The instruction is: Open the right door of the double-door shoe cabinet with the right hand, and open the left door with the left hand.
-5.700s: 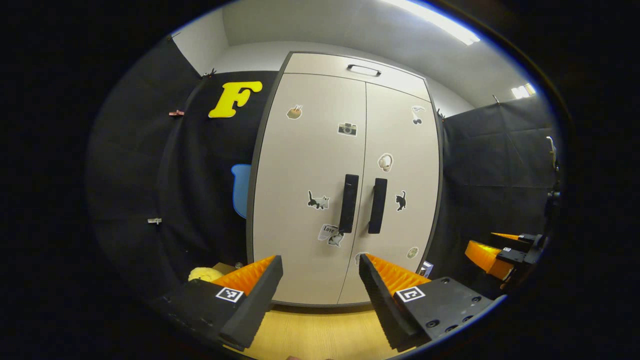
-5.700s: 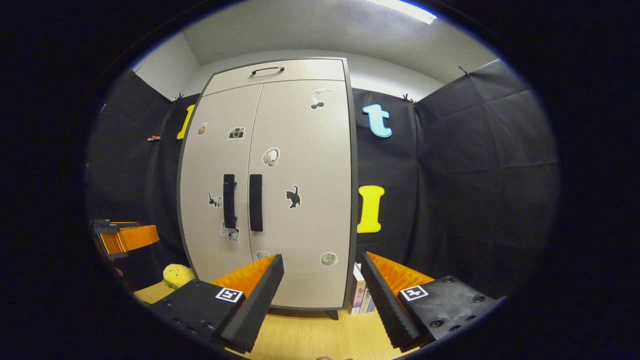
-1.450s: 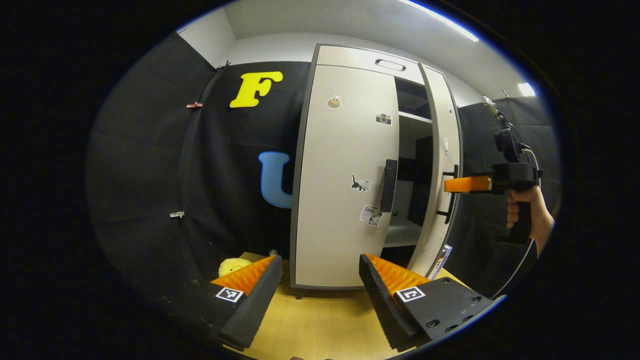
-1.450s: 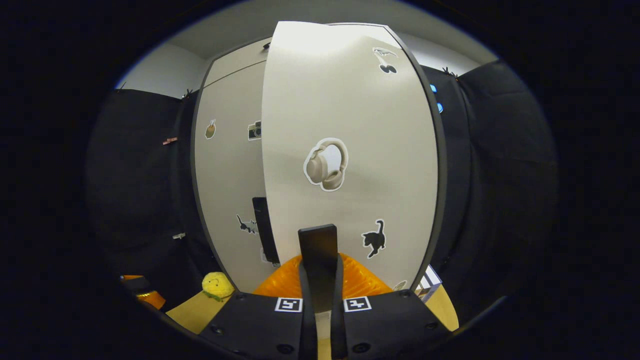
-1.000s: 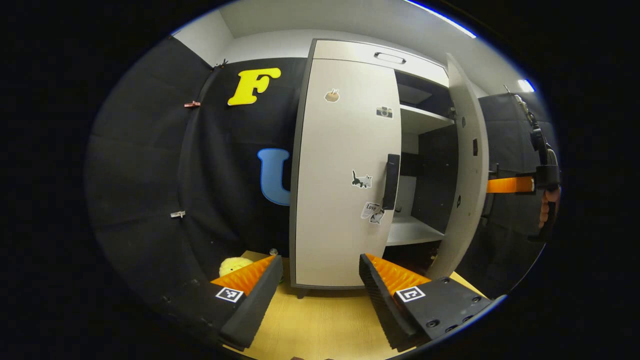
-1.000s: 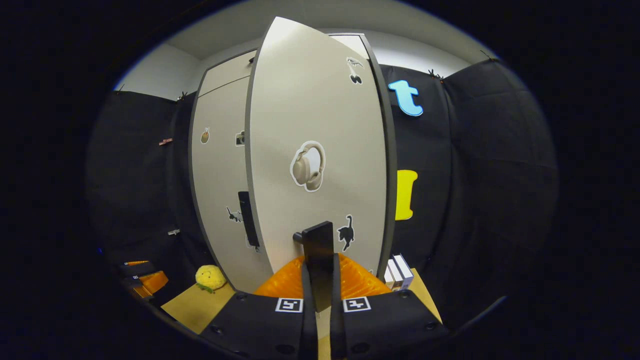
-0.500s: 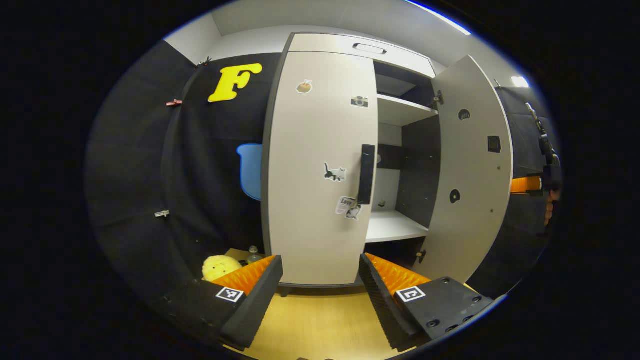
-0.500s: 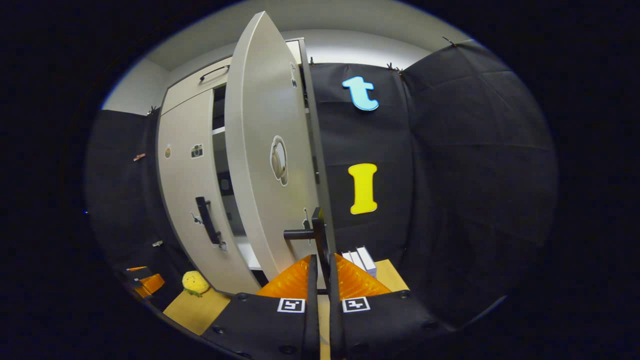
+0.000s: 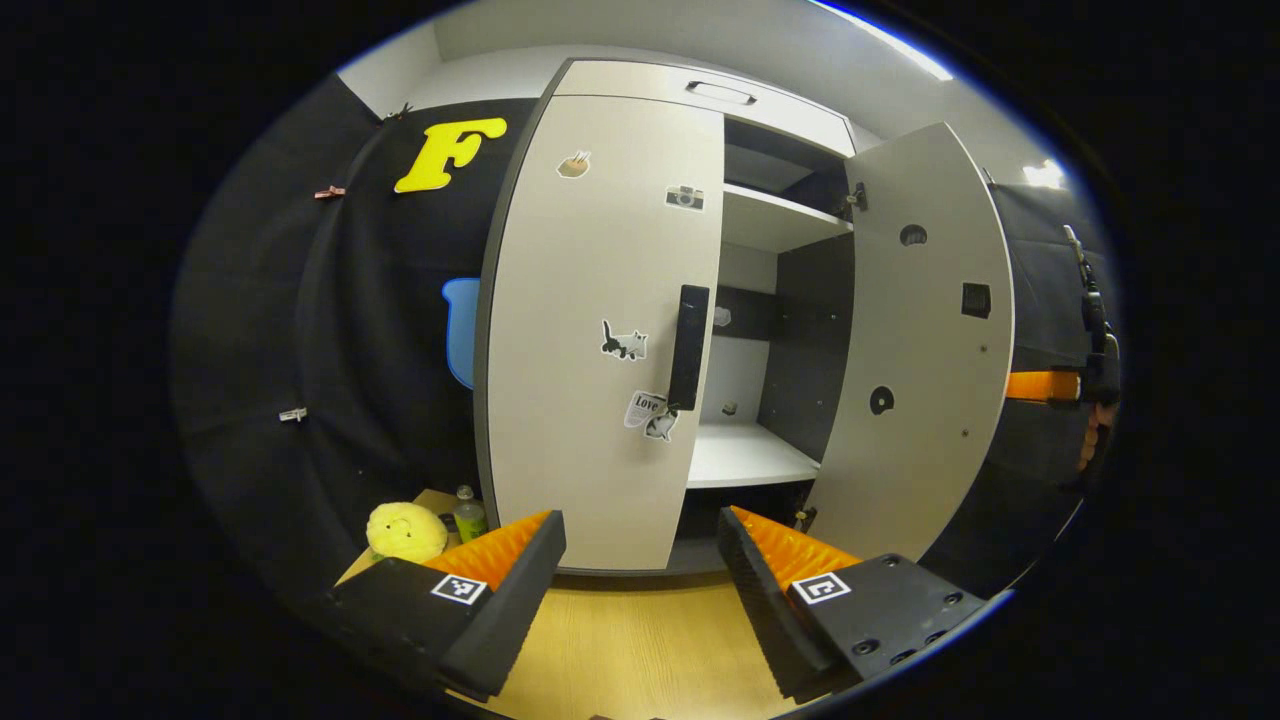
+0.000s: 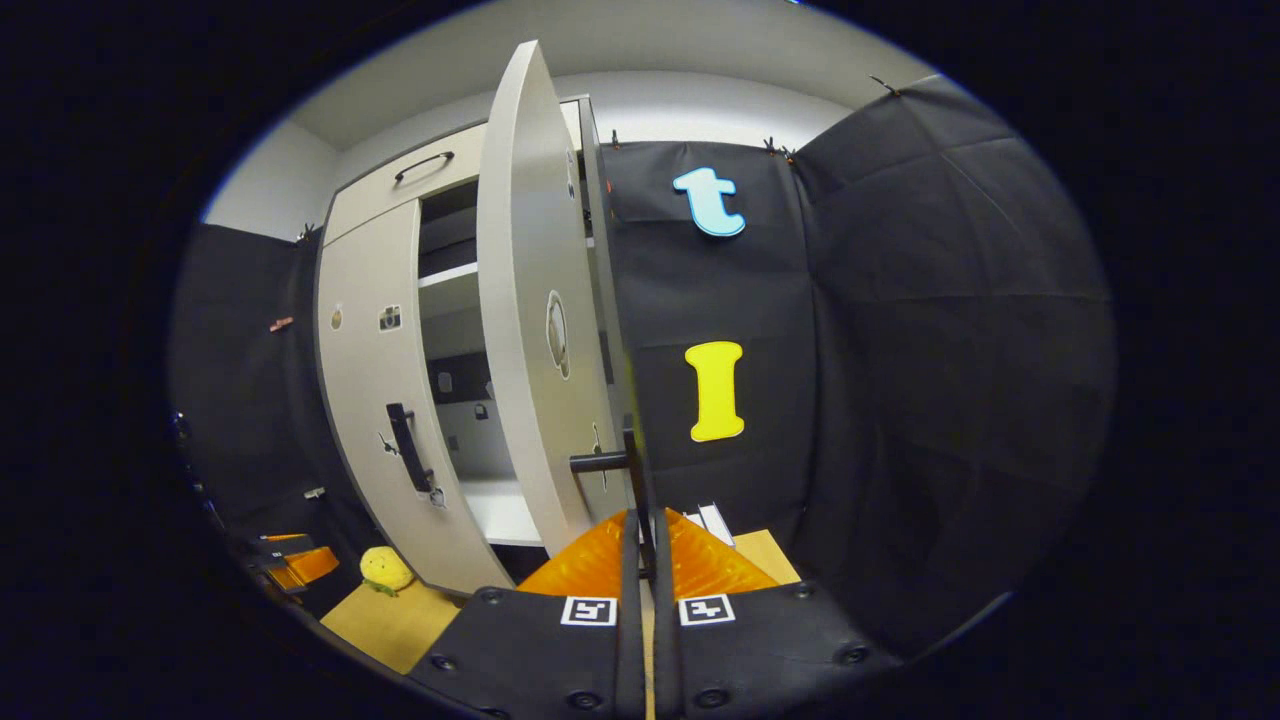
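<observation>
The pale shoe cabinet stands ahead. Its left door (image 9: 590, 330) is closed, with a black vertical handle (image 9: 688, 345) at its inner edge. The right door (image 9: 920, 340) is swung wide, showing its inner face and a white shelf (image 9: 745, 455) inside. My left gripper (image 9: 640, 545) is open and empty, low in front of the left door and well short of its handle. My right gripper (image 10: 642, 545) is shut on the right door's black handle (image 10: 632, 470), with the door (image 10: 530, 350) seen nearly edge-on. In the left gripper view the right gripper (image 9: 1045, 385) shows past the open door.
A yellow plush toy (image 9: 405, 530) and a small bottle (image 9: 467, 515) sit on the wooden floor (image 9: 630, 650) left of the cabinet. Books (image 10: 715, 520) stand at its right side. A top drawer with a handle (image 9: 720, 92) lies above the doors.
The right door has swung from partly open to wide open, pulled by my shut right gripper. My left gripper stays open, and the left door is still closed.
</observation>
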### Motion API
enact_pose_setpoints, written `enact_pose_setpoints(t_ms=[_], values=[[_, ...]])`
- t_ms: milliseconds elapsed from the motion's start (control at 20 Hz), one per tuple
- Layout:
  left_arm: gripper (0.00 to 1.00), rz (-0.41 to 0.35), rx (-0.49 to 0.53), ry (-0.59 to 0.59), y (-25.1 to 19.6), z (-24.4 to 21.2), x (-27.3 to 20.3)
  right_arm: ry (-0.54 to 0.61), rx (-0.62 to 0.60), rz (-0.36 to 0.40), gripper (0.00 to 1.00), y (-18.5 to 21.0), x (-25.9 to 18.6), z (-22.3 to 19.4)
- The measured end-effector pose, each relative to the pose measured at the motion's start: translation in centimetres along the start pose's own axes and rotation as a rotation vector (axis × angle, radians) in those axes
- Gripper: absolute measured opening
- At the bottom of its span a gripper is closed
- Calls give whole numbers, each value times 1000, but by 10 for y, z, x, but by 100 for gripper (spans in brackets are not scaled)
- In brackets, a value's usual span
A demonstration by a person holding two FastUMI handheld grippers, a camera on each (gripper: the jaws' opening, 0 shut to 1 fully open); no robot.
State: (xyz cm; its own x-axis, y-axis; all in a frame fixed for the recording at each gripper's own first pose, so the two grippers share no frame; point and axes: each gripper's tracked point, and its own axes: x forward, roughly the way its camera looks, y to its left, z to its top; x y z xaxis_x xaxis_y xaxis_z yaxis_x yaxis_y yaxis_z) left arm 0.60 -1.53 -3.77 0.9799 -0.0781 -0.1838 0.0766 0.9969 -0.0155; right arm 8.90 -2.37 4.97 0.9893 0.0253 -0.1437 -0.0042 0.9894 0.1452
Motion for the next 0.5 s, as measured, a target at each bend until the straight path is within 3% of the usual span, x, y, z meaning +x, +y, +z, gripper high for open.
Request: enact_pose_setpoints(t_ms=[300,500], values=[[95,-1,12,-2,3,3,7,-18,-4,-28,5,-8,-31,-3],[95,-18,33,-15,1,8,7,-9,7,-7,5,13,-52,-13]])
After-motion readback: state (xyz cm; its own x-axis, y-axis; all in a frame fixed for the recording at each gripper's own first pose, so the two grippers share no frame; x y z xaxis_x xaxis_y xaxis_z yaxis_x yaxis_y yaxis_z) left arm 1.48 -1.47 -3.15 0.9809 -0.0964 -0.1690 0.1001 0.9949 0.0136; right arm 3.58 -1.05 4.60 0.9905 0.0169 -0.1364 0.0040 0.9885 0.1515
